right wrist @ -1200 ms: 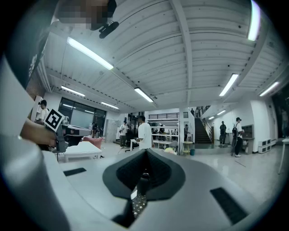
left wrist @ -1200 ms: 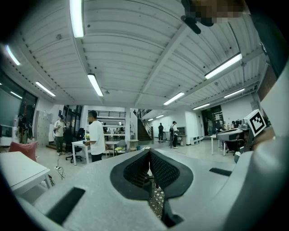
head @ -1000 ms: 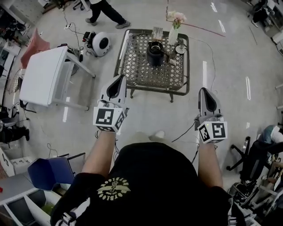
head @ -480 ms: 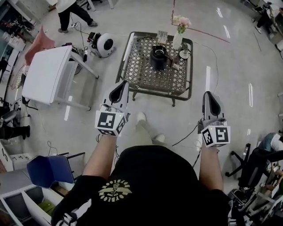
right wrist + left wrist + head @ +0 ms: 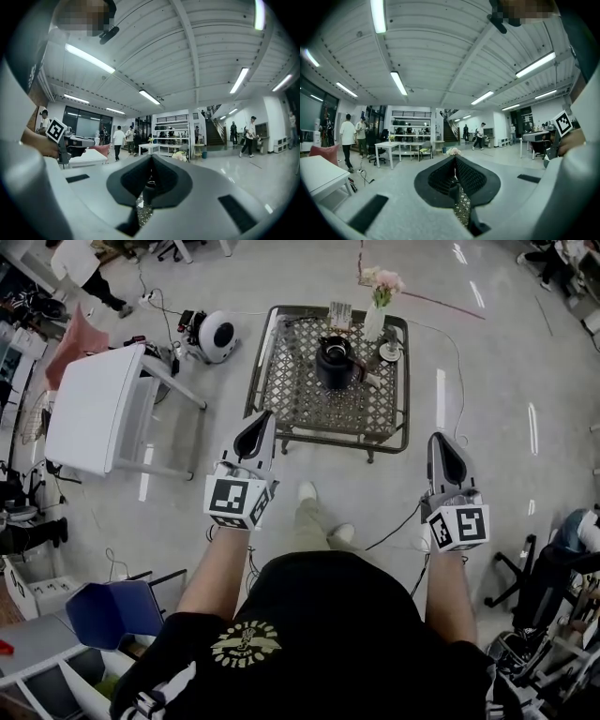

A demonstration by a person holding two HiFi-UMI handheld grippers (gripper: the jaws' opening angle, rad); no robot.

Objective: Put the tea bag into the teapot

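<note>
A black teapot [image 5: 335, 363] stands near the far side of a low metal mesh table [image 5: 301, 399] ahead of me. A small pale item [image 5: 367, 380] lies beside the teapot; whether it is the tea bag I cannot tell. My left gripper [image 5: 265, 416] hovers over the floor just short of the table's near left corner, jaws shut and empty. My right gripper [image 5: 439, 439] is held level off the table's near right corner, also shut with nothing in it. In the left gripper view the left gripper [image 5: 454, 158] points at the table, and in the right gripper view the right gripper [image 5: 151, 157] points across the hall.
A vase of pink flowers [image 5: 375, 306], a small rack [image 5: 338, 311] and a saucer [image 5: 388, 351] share the table's far edge. A white table [image 5: 94, 409] and a round white device [image 5: 217, 333] stand to the left. A cable [image 5: 394, 519] trails on the floor. A blue chair [image 5: 112, 611] sits behind left.
I have stepped toward the mesh table, a foot now showing in front of me. Both grippers came slightly closer to it, still shut. A person at the back walked off to the left.
</note>
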